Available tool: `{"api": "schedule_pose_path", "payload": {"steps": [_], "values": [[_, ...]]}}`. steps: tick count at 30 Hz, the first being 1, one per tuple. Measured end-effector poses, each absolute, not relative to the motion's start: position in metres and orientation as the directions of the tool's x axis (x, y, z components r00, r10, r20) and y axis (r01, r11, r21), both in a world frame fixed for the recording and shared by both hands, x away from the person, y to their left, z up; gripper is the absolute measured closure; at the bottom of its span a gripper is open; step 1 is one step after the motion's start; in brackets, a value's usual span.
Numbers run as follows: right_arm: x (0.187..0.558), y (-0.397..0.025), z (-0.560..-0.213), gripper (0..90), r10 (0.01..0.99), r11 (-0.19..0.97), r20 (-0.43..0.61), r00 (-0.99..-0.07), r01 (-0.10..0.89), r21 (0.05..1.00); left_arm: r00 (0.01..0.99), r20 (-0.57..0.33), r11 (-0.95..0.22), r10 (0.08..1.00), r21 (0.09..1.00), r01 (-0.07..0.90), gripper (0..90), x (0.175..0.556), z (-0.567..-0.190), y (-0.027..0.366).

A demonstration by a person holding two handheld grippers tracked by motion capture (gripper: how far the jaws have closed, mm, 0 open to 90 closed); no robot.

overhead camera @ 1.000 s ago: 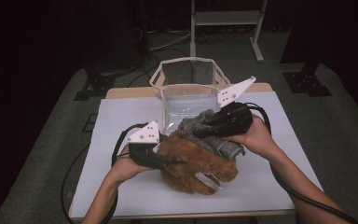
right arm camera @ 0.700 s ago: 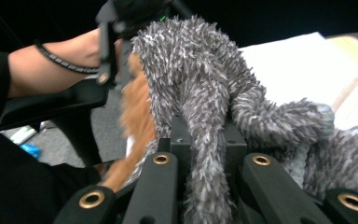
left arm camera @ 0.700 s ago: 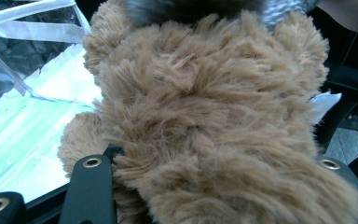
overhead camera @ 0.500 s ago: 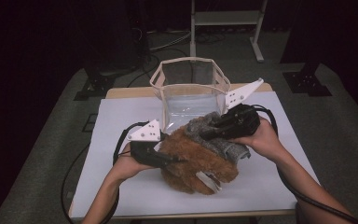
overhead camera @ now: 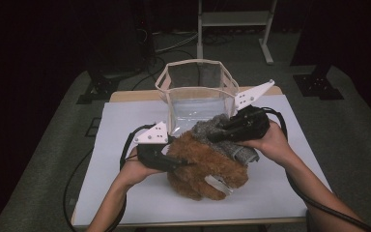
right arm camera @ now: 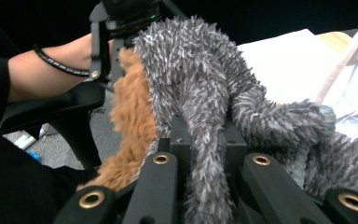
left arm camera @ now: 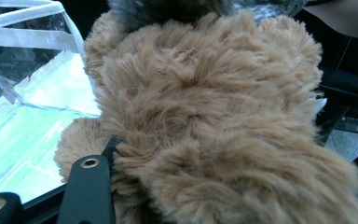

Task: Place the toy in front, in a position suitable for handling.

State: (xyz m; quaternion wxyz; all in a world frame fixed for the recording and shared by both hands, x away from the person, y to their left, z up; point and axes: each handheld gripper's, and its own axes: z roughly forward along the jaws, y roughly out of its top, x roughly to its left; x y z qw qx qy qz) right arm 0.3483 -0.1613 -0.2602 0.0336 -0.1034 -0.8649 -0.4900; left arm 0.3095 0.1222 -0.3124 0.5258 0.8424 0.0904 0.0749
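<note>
As seen from the high view, a brown plush item (overhead camera: 203, 166) and a grey plush item (overhead camera: 222, 133) are held on the counter (overhead camera: 280, 193) before a clear bag (overhead camera: 195, 96). In the left gripper view, the left tool (left arm camera: 116, 154) is seen buried in brown fur, its grip impossible to tell. In the right gripper view, the right tool (right arm camera: 209, 161) is clamped on grey pile; a thin pinch could be lost in lifting.

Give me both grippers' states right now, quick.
Left gripper: jaws pressed into the brown fluffy fabric; open or shut cannot be told.
Right gripper: jaws shut on a fold of the grey fluffy fabric.
</note>
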Motion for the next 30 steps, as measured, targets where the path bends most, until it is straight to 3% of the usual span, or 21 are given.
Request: {"api": "schedule_pose_path", "payload": {"steps": [8, 15, 21, 26, 29, 30], "values": [[0.343, -0.186, -0.275, 79.7, 0.162, 0.477, 0.209, -0.964, 0.262, 0.839, 0.973, 0.047, -0.463, 0.228, 0.884, 0.065, 42.3, 0.307, -0.302, 0.121], [0.342, -0.189, -0.283, 79.6, 0.156, 0.460, 0.226, -0.962, 0.273, 0.845, 0.977, 0.093, -0.570, 0.193, 0.821, 0.034, 42.0, 0.312, -0.282, 0.111], [0.345, -0.214, -0.302, 79.5, 0.224, 0.449, 0.259, -0.940, 0.335, 0.829, 0.984, 0.067, -0.649, 0.163, 0.758, 0.056, 40.7, 0.327, -0.312, 0.072], [0.346, -0.236, -0.314, 79.5, 0.264, 0.411, 0.286, -0.921, 0.375, 0.831, 0.992, 0.075, -0.717, 0.102, 0.697, 0.021, 38.9, 0.331, -0.324, 0.033], [0.346, -0.242, -0.324, 79.5, 0.276, 0.400, 0.308, -0.910, 0.401, 0.824, 0.994, 0.066, -0.753, 0.085, 0.658, 0.020, 33.6, 0.333, -0.331, 0.015], [0.346, -0.246, -0.332, 79.3, 0.278, 0.395, 0.321, -0.905, 0.413, 0.821, 0.994, 0.053, -0.748, 0.096, 0.663, 0.037, 27.5, 0.335, -0.334, 0.012]]}}
